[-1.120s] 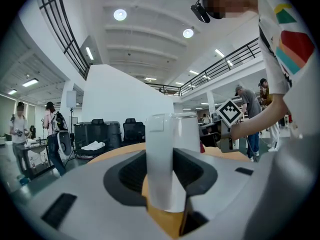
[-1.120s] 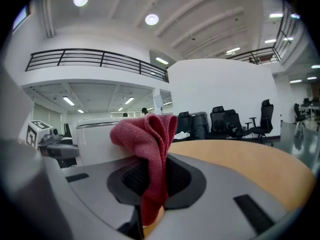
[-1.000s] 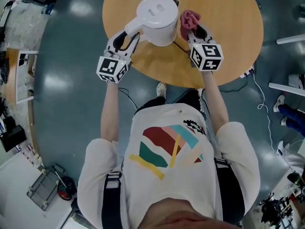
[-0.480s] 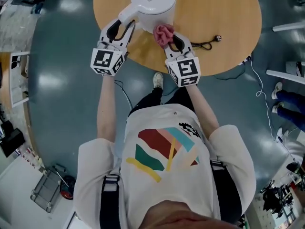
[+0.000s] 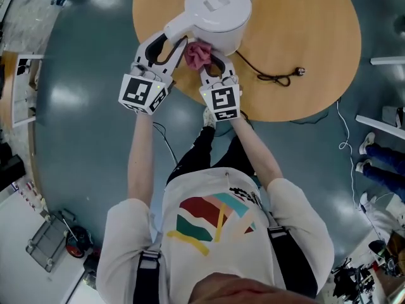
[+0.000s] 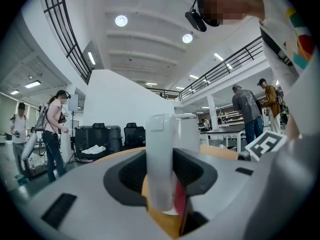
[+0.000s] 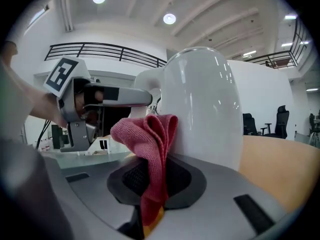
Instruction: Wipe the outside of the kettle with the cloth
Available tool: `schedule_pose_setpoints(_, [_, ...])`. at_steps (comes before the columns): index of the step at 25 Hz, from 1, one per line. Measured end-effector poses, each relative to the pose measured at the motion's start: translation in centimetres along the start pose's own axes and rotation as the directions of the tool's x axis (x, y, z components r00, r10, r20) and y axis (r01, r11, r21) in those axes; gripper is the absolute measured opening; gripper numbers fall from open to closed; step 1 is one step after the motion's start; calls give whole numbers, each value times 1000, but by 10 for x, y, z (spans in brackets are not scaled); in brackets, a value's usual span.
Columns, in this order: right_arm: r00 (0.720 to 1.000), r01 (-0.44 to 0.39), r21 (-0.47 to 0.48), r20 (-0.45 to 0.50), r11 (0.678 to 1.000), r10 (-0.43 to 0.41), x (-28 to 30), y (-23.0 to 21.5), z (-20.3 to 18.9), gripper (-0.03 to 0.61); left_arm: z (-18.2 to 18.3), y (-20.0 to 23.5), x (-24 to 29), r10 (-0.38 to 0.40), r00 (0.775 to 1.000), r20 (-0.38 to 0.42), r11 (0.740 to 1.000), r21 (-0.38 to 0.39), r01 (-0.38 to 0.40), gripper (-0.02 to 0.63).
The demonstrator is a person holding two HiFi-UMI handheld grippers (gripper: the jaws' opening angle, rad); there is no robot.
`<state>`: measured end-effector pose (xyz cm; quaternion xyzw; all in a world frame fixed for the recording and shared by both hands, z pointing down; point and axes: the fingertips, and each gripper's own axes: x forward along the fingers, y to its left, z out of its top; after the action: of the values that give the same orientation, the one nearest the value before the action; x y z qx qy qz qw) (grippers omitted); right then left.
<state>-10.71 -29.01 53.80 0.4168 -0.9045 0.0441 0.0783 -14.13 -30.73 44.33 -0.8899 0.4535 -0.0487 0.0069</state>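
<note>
Between right fingers (image 7: 185, 179), cloth (image 7: 150, 139), against kettle (image 7: 200, 109)

A round wooden table (image 5: 310, 30) stood on a glossy blue-grey floor (image 5: 82, 119). On the table's right part lay a black power cord (image 5: 269, 76), loosely curled, its plug end pointing right. A thin white cable (image 5: 345, 135) trailed over the floor to the right of the table. At the far right edge were a bystander's legs (image 5: 385, 175) in blue trousers. A wire rack (image 5: 44, 244) sat at the near left. Across the hall stood black office chairs (image 6: 132, 133), and two people (image 6: 247, 113) stood on the right under round ceiling lights (image 6: 120, 20).
</note>
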Motion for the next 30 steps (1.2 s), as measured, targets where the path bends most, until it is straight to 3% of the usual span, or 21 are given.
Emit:
schedule_pose_setpoints(12, [1000, 30, -38, -2, 999, -30, -3, -9, -15, 47, -1, 0, 1, -24, 1000, 12, 1000, 0, 24, 198])
schedule_pose_setpoints(30, [987, 154, -5, -48, 988, -154, -53, -86, -19, 48, -1, 6, 4, -118, 993, -7, 993, 0, 118, 198])
